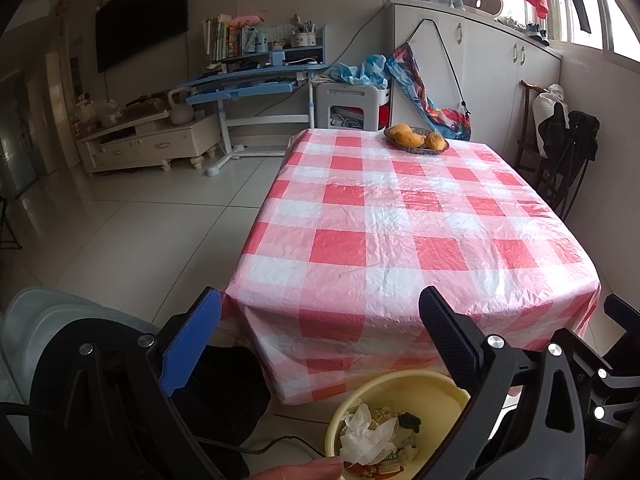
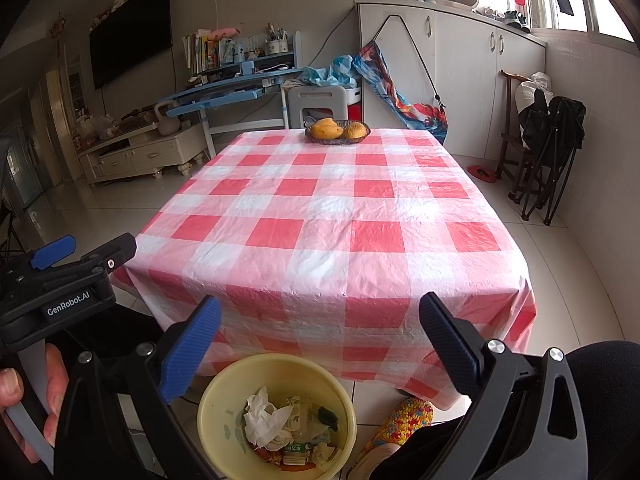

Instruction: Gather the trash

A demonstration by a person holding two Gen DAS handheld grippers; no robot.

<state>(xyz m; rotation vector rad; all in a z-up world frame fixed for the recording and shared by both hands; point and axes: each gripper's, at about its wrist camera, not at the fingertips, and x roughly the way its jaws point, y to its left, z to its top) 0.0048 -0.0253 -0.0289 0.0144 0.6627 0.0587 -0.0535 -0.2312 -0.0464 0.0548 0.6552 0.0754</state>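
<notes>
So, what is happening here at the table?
A person holds two handheld grippers, both open and empty: the left gripper and right gripper. On the floor below sits a pale yellow plastic bin with crumpled white tissue and wrappers inside. On the red-and-white checked tablecloth only a dark fruit bowl remains.

My left wrist view sits low off the near-left corner of the checked table (image 1: 400, 220), facing along it toward the fruit basket (image 1: 416, 140). My right wrist view looks squarely over the near edge. Both share the tabletop, the basket and the yellow bin (image 2: 276, 416) close beneath.
</notes>
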